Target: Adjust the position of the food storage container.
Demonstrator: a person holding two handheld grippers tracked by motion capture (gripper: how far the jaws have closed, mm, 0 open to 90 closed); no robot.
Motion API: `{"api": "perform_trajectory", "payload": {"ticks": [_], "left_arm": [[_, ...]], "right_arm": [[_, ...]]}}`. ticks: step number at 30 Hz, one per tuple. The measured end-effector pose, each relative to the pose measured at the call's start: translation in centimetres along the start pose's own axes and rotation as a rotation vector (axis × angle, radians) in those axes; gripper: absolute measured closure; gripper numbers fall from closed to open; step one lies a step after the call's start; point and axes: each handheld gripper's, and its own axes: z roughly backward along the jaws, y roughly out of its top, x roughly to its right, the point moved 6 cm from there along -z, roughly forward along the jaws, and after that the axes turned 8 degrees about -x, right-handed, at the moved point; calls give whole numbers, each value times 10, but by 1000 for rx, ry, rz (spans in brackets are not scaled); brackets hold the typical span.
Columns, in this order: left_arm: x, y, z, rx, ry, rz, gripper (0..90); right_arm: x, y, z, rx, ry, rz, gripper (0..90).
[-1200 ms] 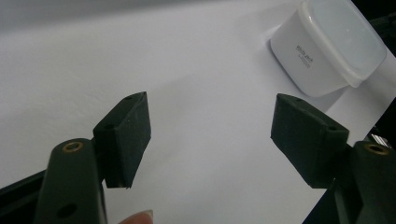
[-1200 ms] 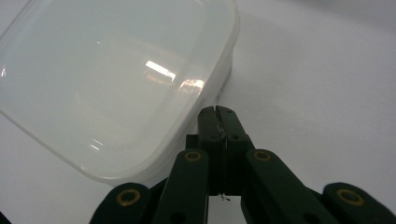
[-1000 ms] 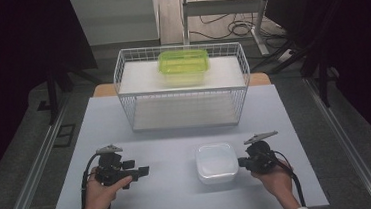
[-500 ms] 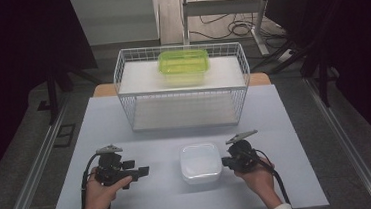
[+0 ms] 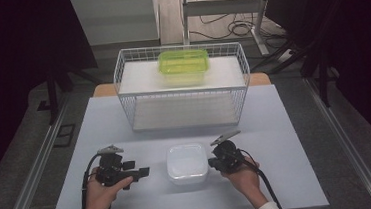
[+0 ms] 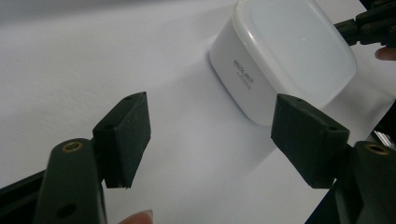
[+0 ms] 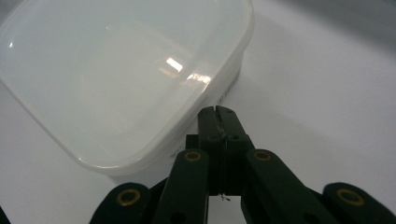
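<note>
The right gripper [image 7: 218,112] is closed tight with nothing between its jaws, and its tip is pressing against the side of the white box [image 7: 121,79], just under the lid's rim. It looks as though the closed tip is nudging the box across the counter [image 5: 285,126] toward the other hand. The left gripper [image 6: 210,135] is lying low on the counter, its jaws standing wide apart and empty, pointing at the box's near corner but apart from it. In the high view the box [image 5: 187,163] is sitting on the front part of the counter between the two grippers, the right gripper [image 5: 217,163] touching its edge and the left gripper [image 5: 143,172] a little way off.

To push well, I would say the tip should be staying low on the box wall and near the middle of that side, so the box is sliding straight and not turning or tipping. The left gripper is probably best kept open and level, so the box can be slid between its pads [image 6: 126,133] before they close.

Farther back, a wire basket [image 5: 182,87] is standing on the counter, with a green tub [image 5: 183,63] in it.
</note>
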Motion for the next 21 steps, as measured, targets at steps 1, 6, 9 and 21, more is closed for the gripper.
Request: {"api": "perform_trajectory", "payload": {"ticks": [1, 6, 9, 21], "left_arm": [[0, 0, -1, -1, 2, 1, 277], [1, 0, -1, 3, 8, -2, 278], [2, 1, 0, 13, 9, 3, 279], [13, 9, 7, 79, 8, -32, 285]], "right_arm": [[-1, 1, -1, 0, 4, 5, 888], [-1, 0, 3, 11, 26, 0, 888], [5, -3, 13, 42, 31, -24, 887], [22, -13, 46, 176, 96, -96, 502]]}}
